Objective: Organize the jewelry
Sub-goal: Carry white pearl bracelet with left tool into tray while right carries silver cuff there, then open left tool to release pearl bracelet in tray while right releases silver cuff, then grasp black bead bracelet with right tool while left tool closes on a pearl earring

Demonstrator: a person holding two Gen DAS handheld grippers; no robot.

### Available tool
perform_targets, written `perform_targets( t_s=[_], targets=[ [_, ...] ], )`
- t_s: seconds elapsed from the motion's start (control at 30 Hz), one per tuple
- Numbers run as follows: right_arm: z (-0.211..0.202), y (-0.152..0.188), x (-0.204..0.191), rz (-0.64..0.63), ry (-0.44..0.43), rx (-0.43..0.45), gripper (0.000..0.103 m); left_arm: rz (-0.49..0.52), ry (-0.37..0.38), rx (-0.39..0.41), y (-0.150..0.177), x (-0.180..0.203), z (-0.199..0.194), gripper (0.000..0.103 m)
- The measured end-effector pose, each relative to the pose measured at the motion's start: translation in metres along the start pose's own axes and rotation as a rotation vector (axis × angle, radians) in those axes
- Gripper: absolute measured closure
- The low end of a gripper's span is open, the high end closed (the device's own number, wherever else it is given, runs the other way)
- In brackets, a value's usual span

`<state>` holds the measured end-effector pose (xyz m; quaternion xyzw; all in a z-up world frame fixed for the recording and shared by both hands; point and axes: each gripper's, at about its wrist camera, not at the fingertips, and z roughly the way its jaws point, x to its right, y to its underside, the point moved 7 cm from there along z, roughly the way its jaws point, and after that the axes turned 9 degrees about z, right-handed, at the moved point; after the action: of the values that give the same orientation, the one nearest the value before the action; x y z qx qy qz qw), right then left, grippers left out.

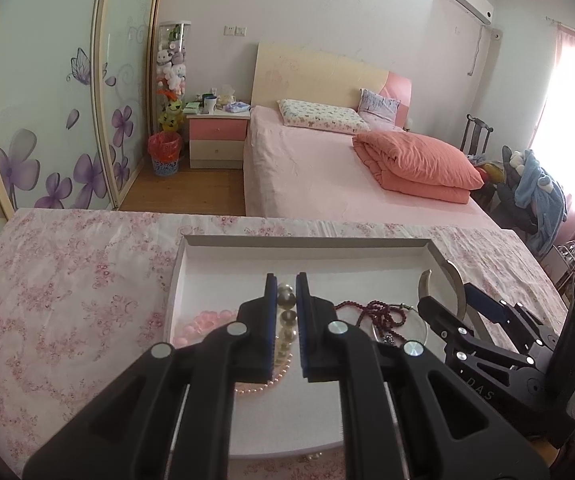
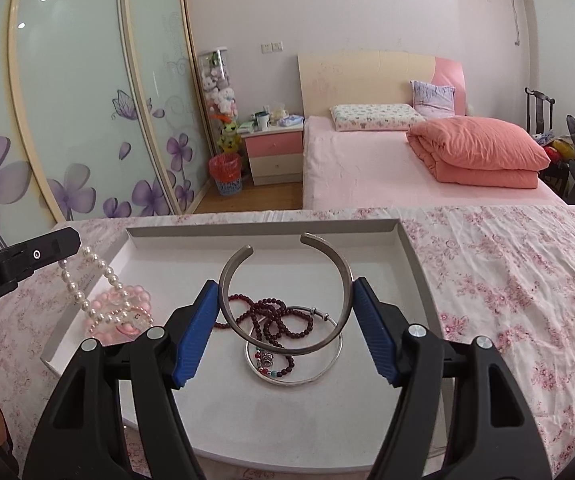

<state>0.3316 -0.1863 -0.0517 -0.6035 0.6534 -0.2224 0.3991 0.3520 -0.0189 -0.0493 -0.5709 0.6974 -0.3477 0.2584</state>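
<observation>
Fig.: mid-sort, both pieces lifted over the white tray [image 2: 407, 240], which lies on the floral-cloth surface [image 2: 507, 280].

Right hand-held gripper [image 2: 285, 312]: jaws spread wide yet clamped on the open silver cuff bangle [image 2: 343, 276], pads pressed vs. its outer sides, gap end pointed away from the camera.

Left hand-held gripper [image 1: 286, 284]: jaws nearly together, pinched on a pearl strand [image 2: 99, 276], seen draping from its tip down to the pink bead bracelet [image 2: 127, 296] at the tray's left.

Resting in the tray under the cuff: dark red bead string [image 2: 271, 316] tangled across a thin silver ring bangle [image 2: 327, 372] w/ small charms.

Next move (judged): a free tray spot is needed for each piece; the cuff should be lowered clear of the red beads, and the pearls laid w/o snagging the pink bracelet.

Cuff: grey, smooth, rigid.
</observation>
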Motion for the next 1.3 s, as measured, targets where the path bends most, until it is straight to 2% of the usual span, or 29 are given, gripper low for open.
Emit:
perform_targets(
  t_s=[0.1, 0.13, 0.2, 0.5, 0.63, 0.7, 0.83, 0.97, 1.07, 1.2, 1.3],
  targets=[
    [0.003, 0.001, -0.001, 0.002, -0.008, -0.020, 0.033, -0.010, -0.001, -0.011, 0.000, -0.002, 0.007, 0.090],
    [0.002, 0.000, -0.001, 0.000, -0.006, -0.014, 0.030, -0.013, 0.002, -0.014, 0.001, -0.003, 0.009, 0.089],
    [-0.003, -0.003, 0.000, -0.001, -0.005, 0.004, 0.028, -0.023, 0.001, -0.018, 0.001, -0.005, 0.010, 0.083],
    [-0.018, -0.009, 0.009, 0.014, -0.009, 0.027, 0.028, -0.048, -0.014, -0.014, 0.007, -0.017, -0.001, 0.083],
    [-0.032, 0.000, 0.011, -0.002, -0.022, 0.024, 0.028, -0.040, -0.012, -0.010, 0.016, -0.017, -0.015, 0.082],
    [-0.040, 0.007, 0.013, -0.017, -0.022, 0.016, 0.028, -0.031, -0.010, -0.010, 0.024, -0.017, -0.024, 0.078],
    [-0.053, 0.028, 0.021, -0.036, -0.025, -0.032, 0.029, -0.014, -0.005, -0.030, 0.049, -0.017, -0.041, 0.076],
    [-0.057, 0.060, 0.030, -0.059, -0.022, -0.123, 0.039, 0.000, -0.007, -0.079, 0.080, -0.018, -0.050, 0.069],
    [-0.060, 0.081, 0.034, -0.041, -0.051, -0.197, 0.045, 0.003, -0.005, -0.127, 0.102, -0.018, -0.051, 0.068],
    [-0.070, 0.100, 0.030, -0.061, -0.067, -0.230, 0.046, 0.002, -0.002, -0.159, 0.119, -0.018, -0.052, 0.063],
    [-0.072, 0.108, 0.026, -0.087, -0.055, -0.244, 0.051, -0.001, -0.007, -0.178, 0.125, -0.019, -0.051, 0.062]
  ],
)
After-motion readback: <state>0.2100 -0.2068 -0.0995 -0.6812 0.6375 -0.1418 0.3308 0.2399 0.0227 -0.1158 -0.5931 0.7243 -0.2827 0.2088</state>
